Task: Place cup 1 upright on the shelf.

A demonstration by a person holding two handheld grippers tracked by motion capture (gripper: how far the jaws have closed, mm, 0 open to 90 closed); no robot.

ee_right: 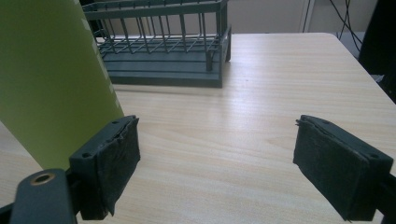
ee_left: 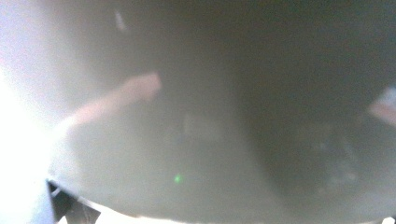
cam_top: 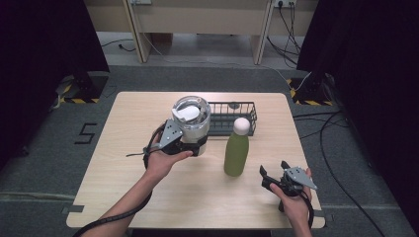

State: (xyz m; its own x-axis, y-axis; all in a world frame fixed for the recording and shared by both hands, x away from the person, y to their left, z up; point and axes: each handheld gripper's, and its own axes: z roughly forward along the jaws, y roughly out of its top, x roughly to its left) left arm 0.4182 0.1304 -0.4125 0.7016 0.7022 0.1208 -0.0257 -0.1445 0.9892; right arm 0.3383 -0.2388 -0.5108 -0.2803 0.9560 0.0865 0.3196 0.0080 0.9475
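Tumbler [cam_top: 191, 121] clamped in left gripper's [cam_top: 184, 143] jaws, held upright—right gripper [cam_top: 273, 174] parted, empty.

Tumbler [cam_top: 191, 121] left of bottle [cam_top: 236, 148], basket [cam_top: 232, 117] behind both, on table [cam_top: 128, 148]

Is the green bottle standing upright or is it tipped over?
Upright. The bottle stands on its base on the table, with its white cap on top.
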